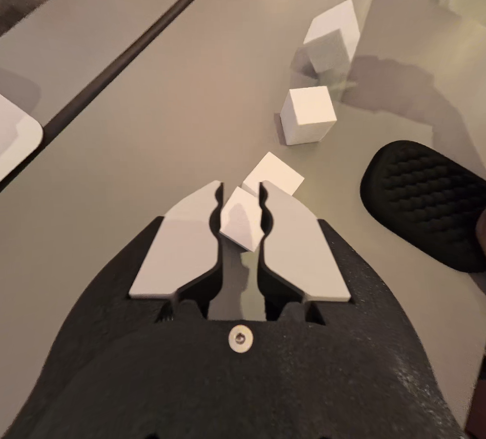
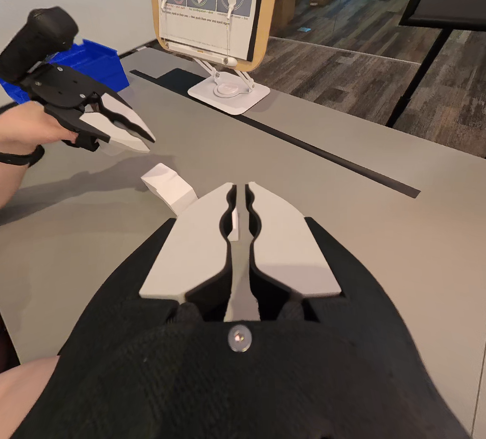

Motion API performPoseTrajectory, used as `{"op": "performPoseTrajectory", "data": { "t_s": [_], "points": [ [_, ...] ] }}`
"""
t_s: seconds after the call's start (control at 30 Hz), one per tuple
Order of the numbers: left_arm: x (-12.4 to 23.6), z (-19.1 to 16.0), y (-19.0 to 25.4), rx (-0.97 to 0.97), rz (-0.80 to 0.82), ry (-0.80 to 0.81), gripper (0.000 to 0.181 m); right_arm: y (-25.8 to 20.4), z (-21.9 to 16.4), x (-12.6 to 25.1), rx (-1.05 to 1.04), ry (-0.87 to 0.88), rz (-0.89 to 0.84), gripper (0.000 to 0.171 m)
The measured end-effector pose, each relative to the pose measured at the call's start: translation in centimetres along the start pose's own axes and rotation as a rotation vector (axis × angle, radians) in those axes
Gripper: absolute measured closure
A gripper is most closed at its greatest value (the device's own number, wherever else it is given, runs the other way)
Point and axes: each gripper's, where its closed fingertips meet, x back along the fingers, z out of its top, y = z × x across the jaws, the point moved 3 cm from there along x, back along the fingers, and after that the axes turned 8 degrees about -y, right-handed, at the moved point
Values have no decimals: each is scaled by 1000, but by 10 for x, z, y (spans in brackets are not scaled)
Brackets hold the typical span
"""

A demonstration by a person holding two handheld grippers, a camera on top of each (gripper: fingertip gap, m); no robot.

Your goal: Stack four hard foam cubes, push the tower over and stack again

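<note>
White foam cubes lie scattered on the grey table [image 1: 157, 110]. In the left wrist view one tilted cube [image 1: 240, 218] shows through the gap between my left gripper's fingers, below them. Another cube [image 1: 273, 176] lies just past the tips. A third cube [image 1: 307, 116] sits farther ahead, and a blurred cube [image 1: 331, 39] is beyond it. My left gripper [image 1: 241, 185] is narrowly open and empty, held above the table; it also shows in the right wrist view [image 2: 150, 144]. My right gripper [image 2: 239, 185] is shut and empty, with a blurred cube [image 2: 168, 189] to its left.
A paper sheet on a tan board [image 2: 210, 5] stands on a white base [image 2: 228, 95] at the table's far side, and the base also shows in the left wrist view [image 1: 15, 137]. A blue bin [image 2: 89, 63] is behind the left gripper. A dark slot [image 2: 328, 155] crosses the table. The right gripper's black body [image 1: 426, 205] is at the right. One gripper's finger ends stand about 25 cm off the other's. The left tips stand about 7 cm off the tilted cube [image 1: 240, 218]. Look for it in the right wrist view [image 2: 158, 172] too.
</note>
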Motion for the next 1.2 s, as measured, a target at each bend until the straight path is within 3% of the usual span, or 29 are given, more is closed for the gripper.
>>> {"op": "performPoseTrajectory", "data": {
  "t_s": [0.1, 0.2, 0.37, 0.63, 0.8, 0.93, 1.03, 1.2],
  "points": [
    [3, -10, -9, -24, -22, 135, 100, 13, -8, 3, -28, 24, -21, 155],
    [-2, -29, -14, -113, 2, 168, 84, 32, -15, 7, -64, 57, -98, 142],
    [-17, -46, -11, -238, -8, 166, 83, 66, -35, 7, -168, 62, -202, 129],
    [-47, -62, -9, -291, -100, 133, 86, 71, -36, 2, -184, 71, -205, 128],
    [-56, -63, -7, -288, -150, 138, 100, 70, -36, 0, -178, 54, -205, 128],
    [-58, -66, -7, -328, -143, 125, 122, 71, -41, -1, -182, 26, -216, 128],
    [-49, -66, -11, -338, -134, 117, 123, 72, -41, 0, -188, 38, -212, 128],
    [-9, -33, -7, -306, -185, 274, 123, 74, -41, 0, -194, 43, -213, 128]
  ]
}}
